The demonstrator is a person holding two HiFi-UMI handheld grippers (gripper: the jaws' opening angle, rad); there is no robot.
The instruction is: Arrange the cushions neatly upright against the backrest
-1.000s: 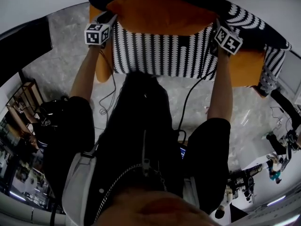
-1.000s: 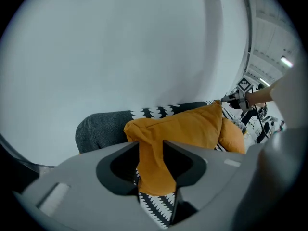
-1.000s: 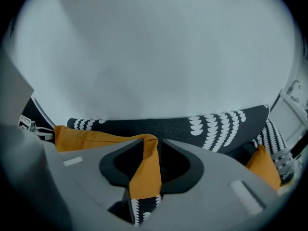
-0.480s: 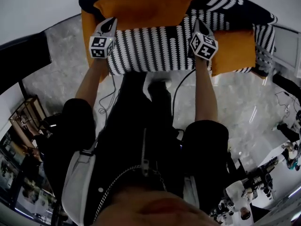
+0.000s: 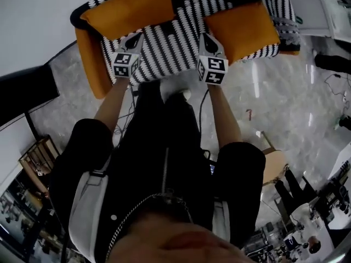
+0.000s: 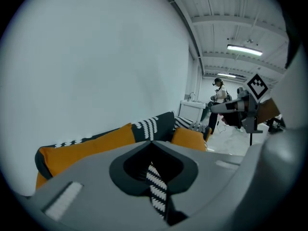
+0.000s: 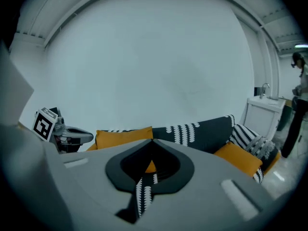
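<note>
At the sofa's near edge, both tools are pinched tight: left tool (image 5: 131, 37) and right tool (image 5: 207, 37) each hold a fold of striped fabric (image 6: 157, 189). It is woven, black-and-white, limp. Cushion or seat cover, I cannot tell. To do this well, I should lift both sides level or it will twist. Beyond, a plump orange cushion (image 5: 129, 10) leans on the backrest (image 7: 202, 129). A second orange cushion (image 5: 241, 29) lies at the right end.

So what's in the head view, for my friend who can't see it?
Seen from above, a person in black reaches out both arms, with the left tool and right tool each pinched shut on striped fabric on a sofa. One orange cushion sits at the back left, another at the right.
</note>
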